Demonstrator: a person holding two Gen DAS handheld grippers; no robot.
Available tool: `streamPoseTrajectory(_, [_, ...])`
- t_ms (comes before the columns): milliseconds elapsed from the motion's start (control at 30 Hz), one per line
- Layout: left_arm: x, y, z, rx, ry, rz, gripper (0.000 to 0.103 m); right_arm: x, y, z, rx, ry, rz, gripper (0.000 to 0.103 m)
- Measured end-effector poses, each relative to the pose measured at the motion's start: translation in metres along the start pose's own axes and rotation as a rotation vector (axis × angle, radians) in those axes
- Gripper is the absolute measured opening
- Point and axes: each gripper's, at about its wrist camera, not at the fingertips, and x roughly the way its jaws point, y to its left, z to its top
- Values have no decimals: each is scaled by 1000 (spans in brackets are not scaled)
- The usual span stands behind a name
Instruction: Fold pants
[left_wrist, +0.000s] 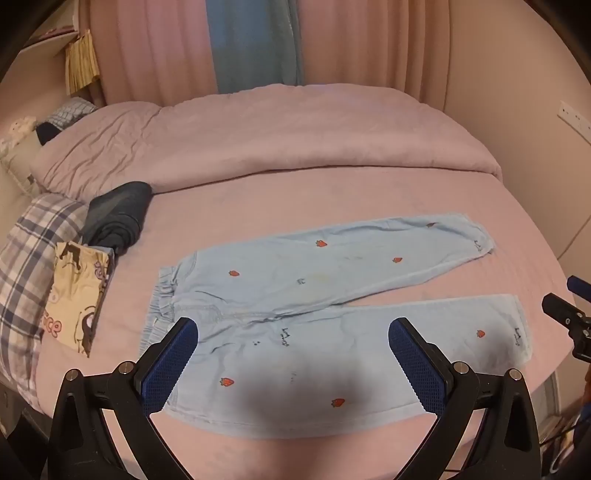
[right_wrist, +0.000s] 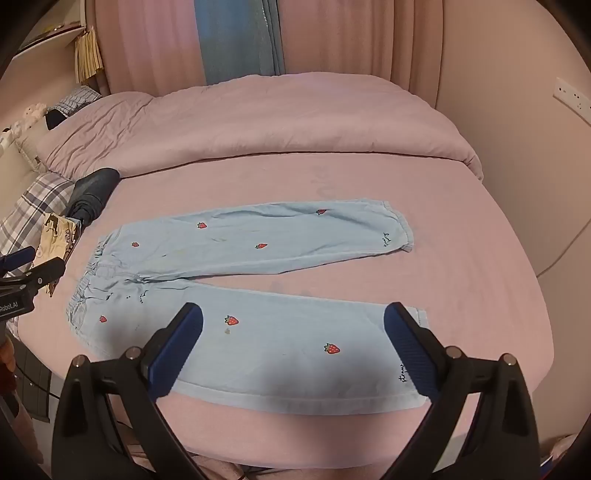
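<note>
Light blue pants (left_wrist: 317, 295) with red strawberry prints lie flat on the pink bed (left_wrist: 332, 192), waistband to the left, both legs spread out to the right. They also show in the right wrist view (right_wrist: 258, 295). My left gripper (left_wrist: 293, 332) is open and empty above the near leg, close to the waistband end. My right gripper (right_wrist: 293, 321) is open and empty above the near leg toward its cuff. The right gripper shows at the right edge of the left wrist view (left_wrist: 565, 314); the left gripper shows at the left edge of the right wrist view (right_wrist: 33, 273).
A dark folded garment (left_wrist: 118, 214) and a cream cartoon-print cloth (left_wrist: 77, 291) lie left of the waistband, beside a plaid pillow (left_wrist: 26, 273). A rolled pink duvet (left_wrist: 258, 140) lies across the far side of the bed. Curtains (left_wrist: 258, 40) hang behind.
</note>
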Motion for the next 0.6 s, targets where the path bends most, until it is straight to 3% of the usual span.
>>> streamPoseTrajectory(600, [7,-2,-5,0,11,-51,103,-2,-7,2,7,3,-28,99])
